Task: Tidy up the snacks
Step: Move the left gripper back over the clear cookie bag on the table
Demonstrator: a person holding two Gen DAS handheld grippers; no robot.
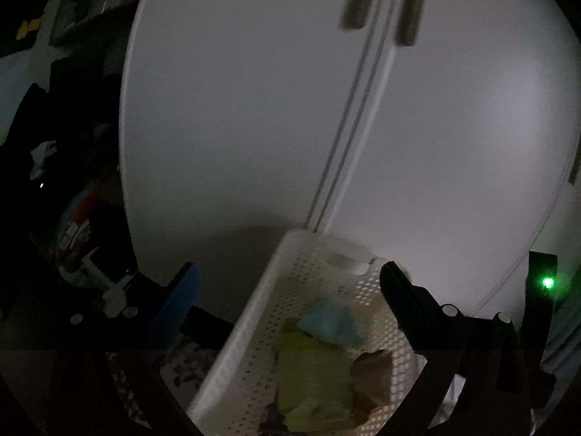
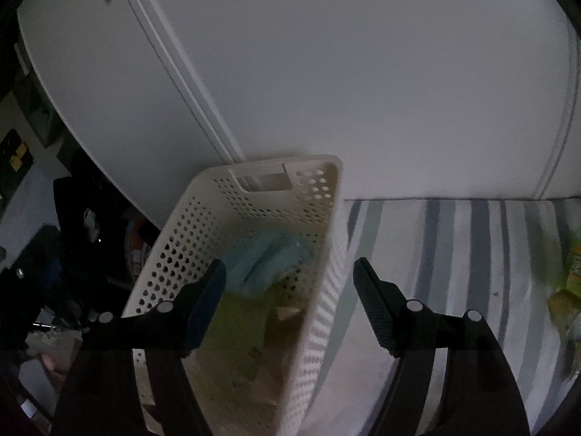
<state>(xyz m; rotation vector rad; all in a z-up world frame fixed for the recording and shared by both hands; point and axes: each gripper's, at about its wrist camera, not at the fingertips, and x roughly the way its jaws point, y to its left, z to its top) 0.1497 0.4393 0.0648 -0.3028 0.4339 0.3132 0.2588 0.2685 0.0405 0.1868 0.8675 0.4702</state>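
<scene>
Clutter [image 1: 72, 232] fills the dark space off the left of the bedding, too dim for me to make out beyond a red and white pack. Next comes my left gripper [image 1: 290, 283], its 2 fingers spread wide and holding nothing, the blue-padded one hanging outside the left wall of the white perforated basket [image 1: 254, 312] and the black one over its right side. Inside the basket lie 3 snacks: a green packet [image 1: 312, 374] along the bottom, a pale blue packet [image 1: 330, 321] resting on its far end, and a brown packet [image 1: 374, 374] just beside the green one on the right. My right gripper [image 2: 288, 276] is also wide open and empty, straddling the basket's right wall, with 1 finger inside over the green packet and the other outside above the striped sheet [image 2: 454, 254]. Behind everything stands a white wardrobe [image 2: 363, 72]. At the sheet's right edge lie more snack packs [image 2: 570, 283], greenish and blurred, well apart from the basket.
</scene>
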